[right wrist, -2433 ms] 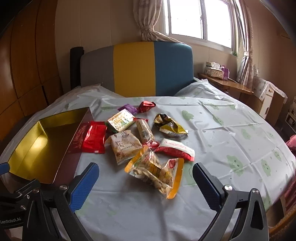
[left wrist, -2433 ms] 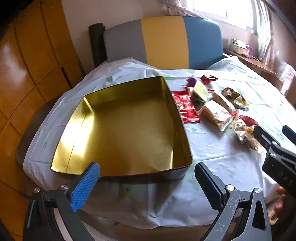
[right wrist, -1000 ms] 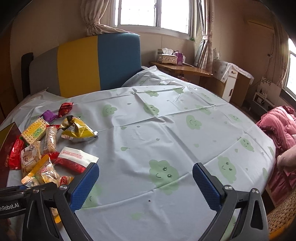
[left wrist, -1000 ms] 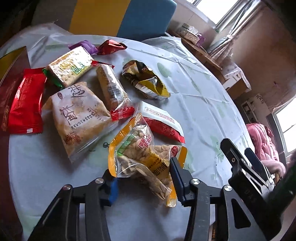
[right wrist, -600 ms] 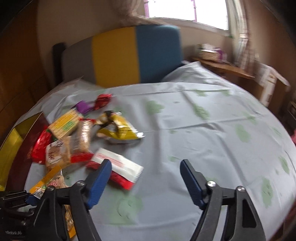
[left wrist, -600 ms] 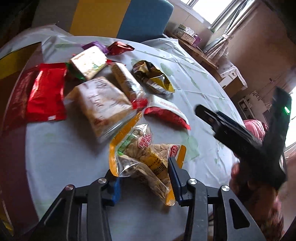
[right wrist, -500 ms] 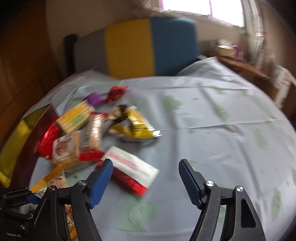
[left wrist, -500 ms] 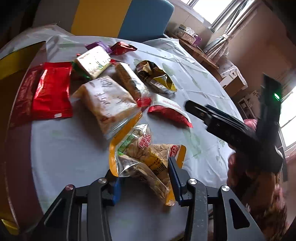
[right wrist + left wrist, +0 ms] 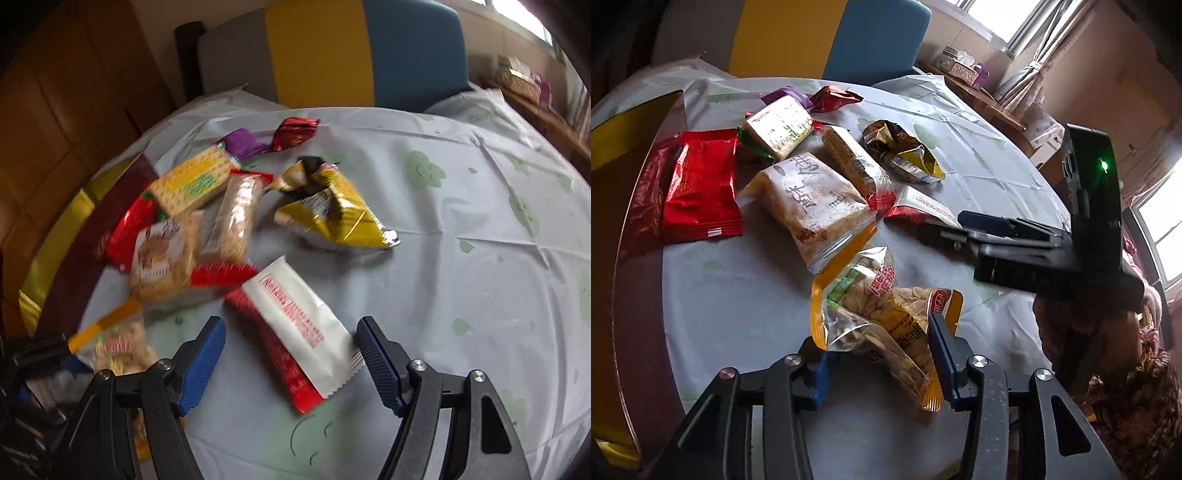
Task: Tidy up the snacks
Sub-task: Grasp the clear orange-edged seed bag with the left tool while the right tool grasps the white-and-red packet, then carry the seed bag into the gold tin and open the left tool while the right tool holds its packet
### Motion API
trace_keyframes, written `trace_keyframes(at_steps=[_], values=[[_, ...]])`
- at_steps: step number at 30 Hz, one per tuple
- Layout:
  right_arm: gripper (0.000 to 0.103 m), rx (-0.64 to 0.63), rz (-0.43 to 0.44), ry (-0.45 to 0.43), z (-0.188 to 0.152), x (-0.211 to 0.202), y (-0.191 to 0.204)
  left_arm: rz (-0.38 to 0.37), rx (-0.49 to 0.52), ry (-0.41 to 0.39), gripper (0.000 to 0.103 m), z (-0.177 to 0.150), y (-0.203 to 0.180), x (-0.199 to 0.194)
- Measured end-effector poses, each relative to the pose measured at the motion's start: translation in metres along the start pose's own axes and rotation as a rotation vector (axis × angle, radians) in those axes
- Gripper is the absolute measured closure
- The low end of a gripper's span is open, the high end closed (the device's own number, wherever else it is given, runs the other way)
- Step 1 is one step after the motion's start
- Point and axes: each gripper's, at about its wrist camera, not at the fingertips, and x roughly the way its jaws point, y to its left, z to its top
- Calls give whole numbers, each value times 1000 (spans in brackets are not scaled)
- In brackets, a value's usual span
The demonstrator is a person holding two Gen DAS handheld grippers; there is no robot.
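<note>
1. Snacks lie in a loose heap on the pale tablecloth (image 9: 461, 206), ahead of both claws and beside the gold tin (image 9: 48, 258) at the far left.
2. Left gripper (image 9: 875, 360): its blue pads press in on the clear, orange-edged bag of nuts (image 9: 886, 314), one pad on each side of the bag's near end, so it grips that bag.
3. Just beyond the nut bag from that claw sits a clear packet of brown cakes (image 9: 812, 206). Left of the packet lies a red foil sachet (image 9: 700, 188).
4. Farther out from the left claw are a cracker pack (image 9: 779, 127), a long wafer pack with red ends (image 9: 857, 166) and a crumpled gold foil bag (image 9: 905, 155). A purple sweet (image 9: 786, 94) and a red sweet (image 9: 834, 98) lie farthest away.
5. Right gripper (image 9: 290, 363): its jaws stand apart, and the white and red packet (image 9: 295, 325) lies flat on the cloth between them. Neither pad presses on it.
6. From the right claw, the gold foil bag sits straight ahead past the white and red packet, and the rest of the heap spreads ahead to its left.
7. In the left wrist view the right gripper reaches in from the right, with its fingers over the near end of the white and red packet.
8. A person's hand and patterned sleeve (image 9: 1126, 398) hold it from below.
</note>
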Motion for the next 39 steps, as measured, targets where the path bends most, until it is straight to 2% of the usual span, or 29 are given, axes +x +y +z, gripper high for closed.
trace_keyframes(at_steps=[2, 3, 4, 12, 22, 28, 34, 39], values=[[36, -28, -29, -5, -2, 1, 2, 9, 22, -3, 57, -1, -3, 1], [46, -30, -57, -17, -2, 2, 3, 9, 33, -3, 57, -1, -4, 0], [50, -24, -69, -24, -3, 2, 1, 9, 38, -3, 58, -2, -5, 0], [61, 44, -82, -120, -12, -4, -11, -7, 34, -11, 61, -5, -5, -2], [62, 46, -92, -143, -14, -2, -8, -53, 42, -63, 62, 5, -10, -30], [62, 45, -94, -146, -13, 0, -8, -86, -17, -111, 62, 15, 8, -61], [62, 40, -100, -148, -13, 0, -7, -12, -71, -176, 62, 30, 49, -93], [62, 44, -93, -151, -14, -1, -8, 87, -166, -161, 62, 42, 106, -105]])
